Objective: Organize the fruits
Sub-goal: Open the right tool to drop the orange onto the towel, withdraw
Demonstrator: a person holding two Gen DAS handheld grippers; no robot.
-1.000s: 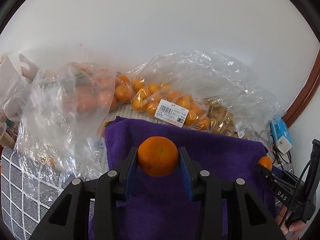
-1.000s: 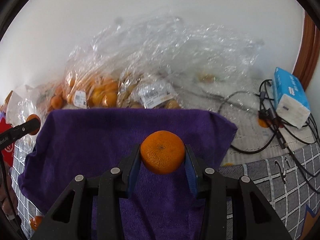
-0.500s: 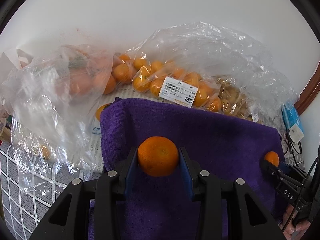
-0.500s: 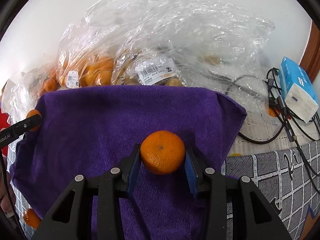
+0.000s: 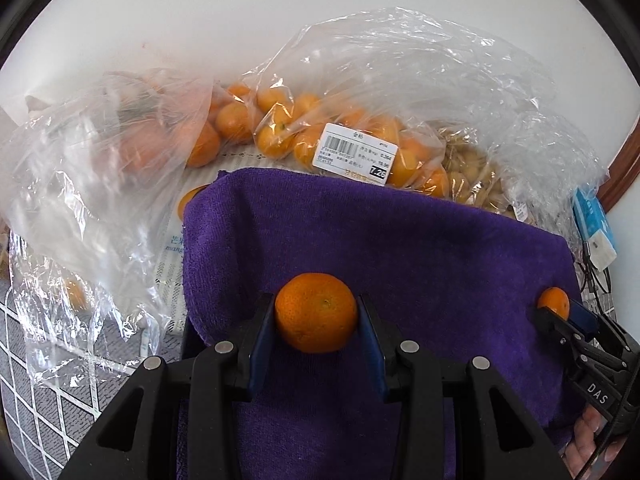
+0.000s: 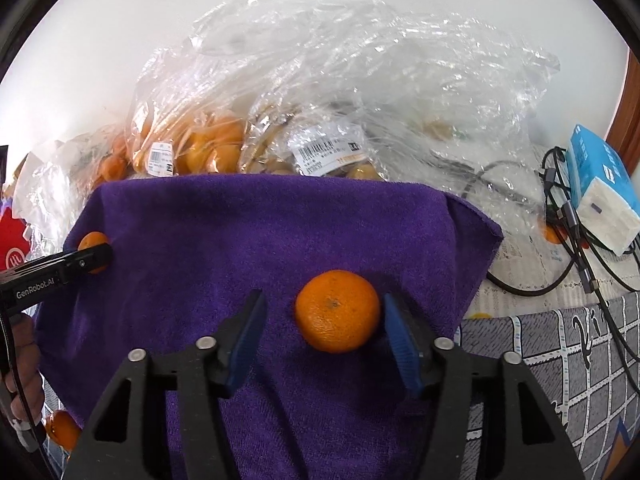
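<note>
Right wrist view: your right gripper (image 6: 322, 338) stands wide, its orange (image 6: 337, 311) resting on the purple towel (image 6: 240, 232). Your left gripper (image 5: 316, 330) clamps another orange (image 5: 315, 312); bagged fruit (image 5: 288, 132) remains unsorted.

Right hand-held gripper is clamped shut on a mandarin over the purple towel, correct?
Not quite. The right wrist view shows the right hand-held gripper open, its fingers apart from the mandarin, which sits on the purple towel.
</note>
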